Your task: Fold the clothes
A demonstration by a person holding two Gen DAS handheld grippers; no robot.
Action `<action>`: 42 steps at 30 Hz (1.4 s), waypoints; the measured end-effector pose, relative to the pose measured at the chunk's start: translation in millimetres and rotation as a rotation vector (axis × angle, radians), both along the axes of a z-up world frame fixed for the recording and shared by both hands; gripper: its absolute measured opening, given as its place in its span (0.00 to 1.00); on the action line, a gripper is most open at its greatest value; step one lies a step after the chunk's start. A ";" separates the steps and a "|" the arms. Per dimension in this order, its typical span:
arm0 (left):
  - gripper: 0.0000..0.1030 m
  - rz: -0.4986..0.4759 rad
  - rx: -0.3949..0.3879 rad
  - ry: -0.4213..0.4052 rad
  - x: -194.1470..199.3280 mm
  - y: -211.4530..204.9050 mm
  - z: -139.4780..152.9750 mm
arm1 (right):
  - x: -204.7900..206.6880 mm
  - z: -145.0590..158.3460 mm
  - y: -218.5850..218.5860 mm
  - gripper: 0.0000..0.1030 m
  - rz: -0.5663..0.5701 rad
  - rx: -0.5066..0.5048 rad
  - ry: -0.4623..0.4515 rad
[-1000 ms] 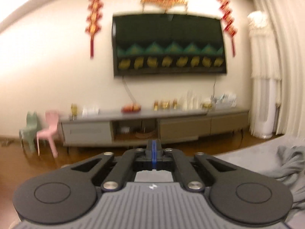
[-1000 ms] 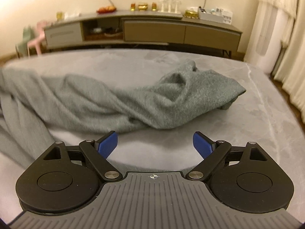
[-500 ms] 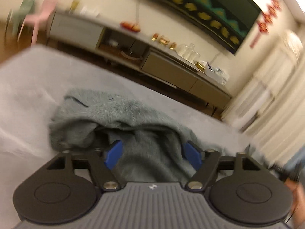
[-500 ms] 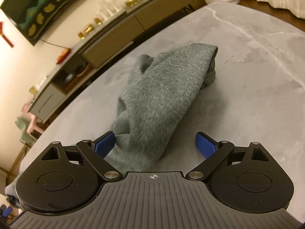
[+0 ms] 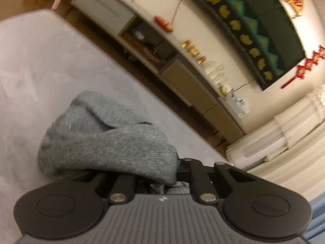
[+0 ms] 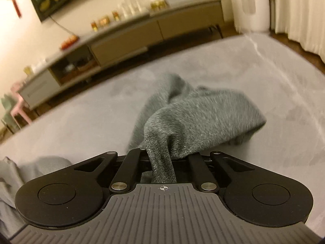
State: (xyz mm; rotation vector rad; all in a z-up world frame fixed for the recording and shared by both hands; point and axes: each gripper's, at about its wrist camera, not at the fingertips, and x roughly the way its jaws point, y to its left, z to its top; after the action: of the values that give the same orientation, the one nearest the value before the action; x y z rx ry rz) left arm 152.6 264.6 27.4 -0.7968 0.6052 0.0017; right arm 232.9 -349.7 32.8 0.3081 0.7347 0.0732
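The grey table (image 6: 243,65) has plenty of bare surface on every side of the garment, and its far rim shows in both views with wooden floor and a long TV cabinet (image 6: 142,30) beyond it. In the right wrist view the open stretch runs widest to the right and behind the cloth; in the left wrist view it lies to the left.

The grey knit garment (image 6: 195,118) lies bunched on the table. From the right tongs (image 6: 162,162) its bulk runs away and to the right, ending in a rounded fold. From the left tongs (image 5: 162,174) the garment (image 5: 105,138) bulges away and to the left (this view is steeply tilted and blurred).

Both tongs are clenched on the cloth: fabric is drawn in between each pair of linkage arms, hiding the blue pads. Half a second ago both stood wide apart with blue pads showing and the cloth merely lying between them; a second ago the left was closed on nothing, aimed at the television (image 5: 254,24).
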 end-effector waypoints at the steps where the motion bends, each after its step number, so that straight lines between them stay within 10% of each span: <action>1: 0.11 -0.013 0.004 -0.041 -7.2 -2.5 12.7 | -12.0 17.4 -1.9 0.01 -0.002 0.014 -0.053; 6: 0.11 -0.076 -0.018 -0.239 -64.3 -9.0 60.1 | -109.7 103.2 -23.2 0.01 -0.020 0.102 -0.351; 8: 0.11 -0.082 -0.049 -0.264 -100.2 -7.7 60.3 | -143.4 94.8 -41.1 0.01 -0.063 0.129 -0.325; 13: 0.14 -0.023 -0.079 -0.094 -159.0 8.5 23.6 | -221.2 63.0 -86.7 0.04 -0.177 0.194 -0.219; 18: 0.21 0.077 -0.066 0.174 -197.6 14.0 -29.7 | -299.1 31.1 -132.2 0.31 -0.291 0.258 -0.112; 26: 0.41 0.205 0.090 0.114 -225.7 -3.5 -0.1 | -339.1 27.1 -140.1 0.59 -0.444 0.201 -0.171; 28: 0.57 0.250 0.075 0.132 -235.2 -9.3 -2.2 | -346.7 28.7 -138.0 0.71 -0.486 0.165 -0.199; 32: 0.58 0.209 0.036 0.129 -236.1 -9.7 -4.1 | -343.0 32.8 -135.9 0.77 -0.499 0.088 -0.196; 38: 0.58 -0.055 0.598 -0.048 -249.1 -64.0 54.6 | -296.2 32.8 -100.1 0.79 -0.246 -0.031 -0.145; 42: 0.58 -0.084 0.579 -0.121 -258.7 -57.2 69.1 | -247.4 23.6 -86.1 0.82 -0.152 -0.070 -0.064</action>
State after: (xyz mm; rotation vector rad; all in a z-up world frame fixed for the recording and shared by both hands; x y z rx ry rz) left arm -106.1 207.5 96.5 -0.2076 0.4870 0.0493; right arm -14.5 -435.8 56.4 0.2924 0.6465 -0.0862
